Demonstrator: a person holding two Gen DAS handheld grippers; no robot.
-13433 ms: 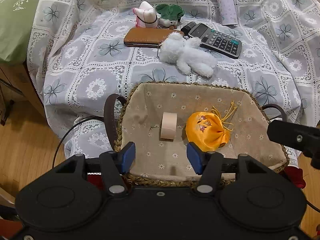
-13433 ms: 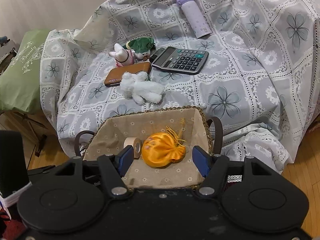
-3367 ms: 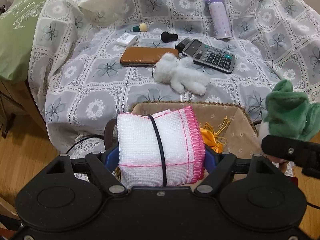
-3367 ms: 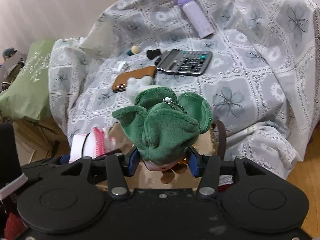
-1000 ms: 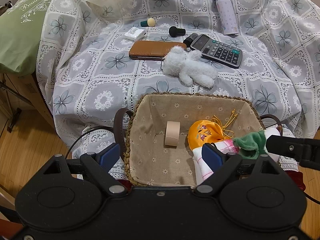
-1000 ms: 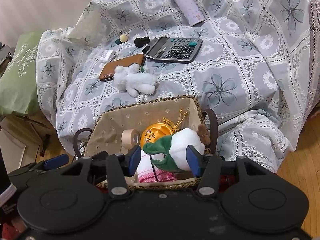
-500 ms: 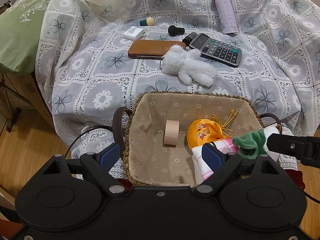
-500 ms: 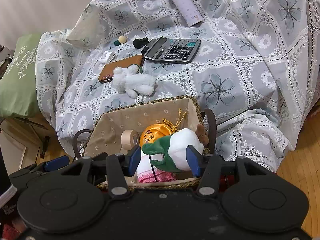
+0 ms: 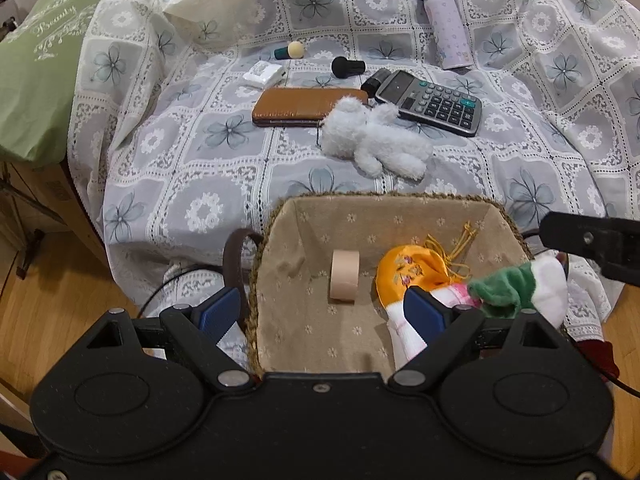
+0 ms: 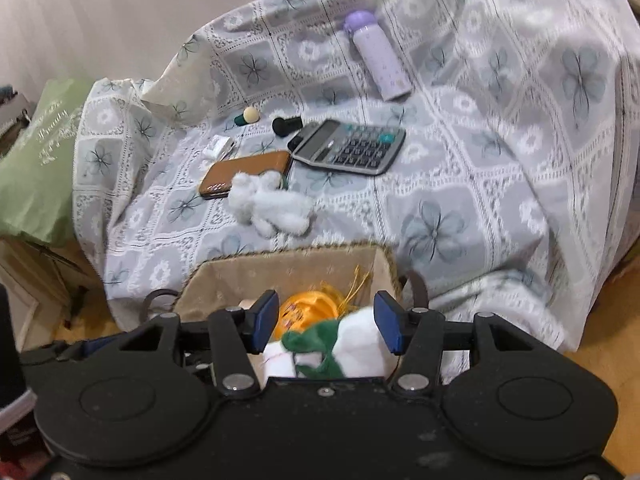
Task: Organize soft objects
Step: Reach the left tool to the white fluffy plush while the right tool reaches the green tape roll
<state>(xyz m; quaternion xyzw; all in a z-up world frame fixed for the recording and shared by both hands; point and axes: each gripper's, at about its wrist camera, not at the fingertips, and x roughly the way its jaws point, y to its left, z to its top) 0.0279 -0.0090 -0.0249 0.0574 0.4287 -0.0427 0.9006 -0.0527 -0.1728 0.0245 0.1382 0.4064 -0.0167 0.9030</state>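
Dropping the green-and-white plush (image 10: 340,344) into the basket (image 9: 280,240): our right gripper (image 10: 326,322) has just been opening, its jaws now apart, the toy lying loose between and below them against the basket's right end, on the folded cloth (image 9: 404,332). Our left gripper (image 9: 320,306) hangs over the basket with jaws spread wide, holding nothing. An orange pouch (image 9: 408,276) and a tape roll (image 9: 344,276) sit inside.

Next, we judge, comes the white fuzzy bear (image 9: 374,142) on the bedspread (image 9: 192,152), just beyond the basket rim. It touches a brown wallet (image 9: 304,106) and lies close to a calculator (image 9: 436,102); a reach should pinch the body cleanly, leaving those hard things behind. A bottle (image 9: 446,24) lies farther back.
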